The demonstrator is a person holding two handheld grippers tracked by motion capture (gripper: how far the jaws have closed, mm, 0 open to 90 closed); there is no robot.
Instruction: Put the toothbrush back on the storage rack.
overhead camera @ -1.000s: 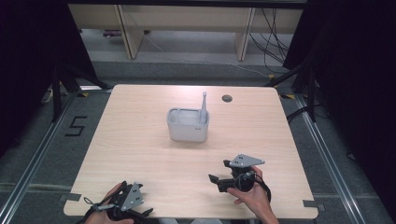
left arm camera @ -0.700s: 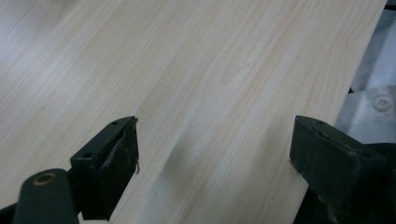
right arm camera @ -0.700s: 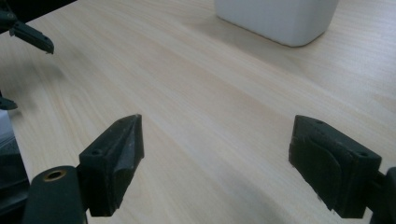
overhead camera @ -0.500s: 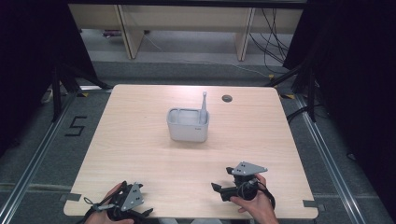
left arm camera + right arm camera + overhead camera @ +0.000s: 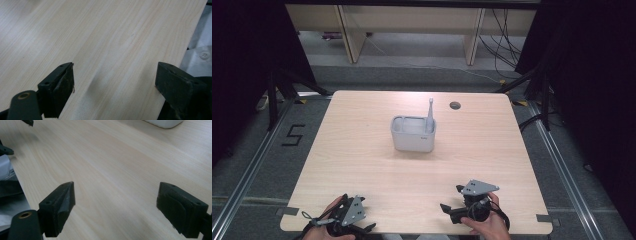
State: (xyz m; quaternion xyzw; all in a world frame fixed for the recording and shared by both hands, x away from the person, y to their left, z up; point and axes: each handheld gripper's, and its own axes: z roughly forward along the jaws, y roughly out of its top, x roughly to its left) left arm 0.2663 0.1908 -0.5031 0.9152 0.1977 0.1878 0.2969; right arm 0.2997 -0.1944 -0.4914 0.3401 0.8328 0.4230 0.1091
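Toothbrush (image 5: 430, 114) upright in grey holder (image 5: 412, 134); L gripper (image 5: 113, 82) & R gripper (image 5: 115, 205) jaws apart, empty.

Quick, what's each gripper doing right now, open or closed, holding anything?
Left gripper: open, jaws wide apart over bare table, holding nothing.
Right gripper: open, jaws wide apart, holding nothing.

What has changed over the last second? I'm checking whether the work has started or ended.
The right gripper pulled back toward the table's near edge and now sits low in the person's hand, jaws open and empty. Nothing was grasped or released. The left gripper, the grey container and the brush standing in it stayed put.
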